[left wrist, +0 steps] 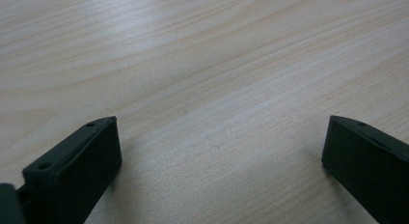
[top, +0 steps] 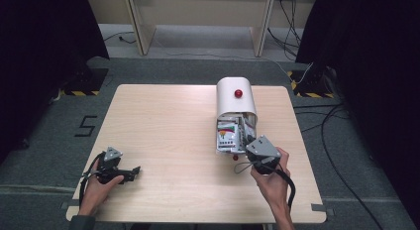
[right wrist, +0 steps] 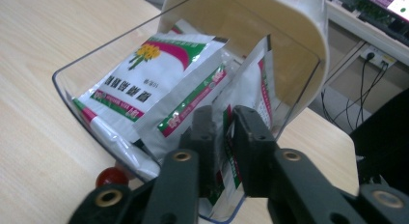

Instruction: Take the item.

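A white round-topped box [top: 236,98] with a red knob [top: 238,93] stands on the wooden table [top: 168,131]. Its clear front flap [right wrist: 67,84] is folded down, and a second red knob [right wrist: 111,176] shows at the flap's near edge. Several white sachets with red and green print [right wrist: 144,84] lie inside. My right gripper [right wrist: 224,122] reaches into the opening, its jaws shut on the lower edge of an upright sachet [right wrist: 248,89]. In the high view, the right gripper [top: 246,142] is at the box's front right corner. My left gripper [left wrist: 219,137] rests open over bare wood at the table's front left [top: 131,171].
The table's right edge runs close beside the box and my right hand. Cables lie on the floor to the right, and a wooden frame stands beyond the table's far edge. Dark curtains hang on both sides.
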Available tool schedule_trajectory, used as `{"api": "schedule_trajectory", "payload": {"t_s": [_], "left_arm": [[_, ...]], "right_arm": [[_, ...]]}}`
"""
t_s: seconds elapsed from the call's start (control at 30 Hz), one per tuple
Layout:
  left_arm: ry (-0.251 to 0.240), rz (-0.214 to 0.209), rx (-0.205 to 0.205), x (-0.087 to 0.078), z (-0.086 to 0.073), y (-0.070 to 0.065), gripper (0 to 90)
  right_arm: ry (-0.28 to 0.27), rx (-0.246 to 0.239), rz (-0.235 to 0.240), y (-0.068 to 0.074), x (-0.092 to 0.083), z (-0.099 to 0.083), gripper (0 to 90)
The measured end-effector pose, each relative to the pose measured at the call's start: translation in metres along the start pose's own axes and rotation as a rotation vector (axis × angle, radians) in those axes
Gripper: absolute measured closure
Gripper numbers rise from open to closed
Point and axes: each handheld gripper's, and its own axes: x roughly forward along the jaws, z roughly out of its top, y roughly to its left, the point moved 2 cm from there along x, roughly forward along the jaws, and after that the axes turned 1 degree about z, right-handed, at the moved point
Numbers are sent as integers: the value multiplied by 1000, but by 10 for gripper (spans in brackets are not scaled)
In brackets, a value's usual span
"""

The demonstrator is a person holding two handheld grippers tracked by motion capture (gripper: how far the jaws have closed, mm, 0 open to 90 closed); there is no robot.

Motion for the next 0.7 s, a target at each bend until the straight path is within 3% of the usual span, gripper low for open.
{"api": "schedule_trajectory", "payload": {"t_s": [0.17,0.43,0.7], "left_arm": [[0,0,0,0,0,0,0],[0,0,0,0,0,0,0],[0,0,0,0,0,0,0]], "right_arm": [[-45,30,14,-7,-3,-2,879],[-117,71,40,-14,-15,1,891],[-165,78,45,-19,-31,6,894]]}}
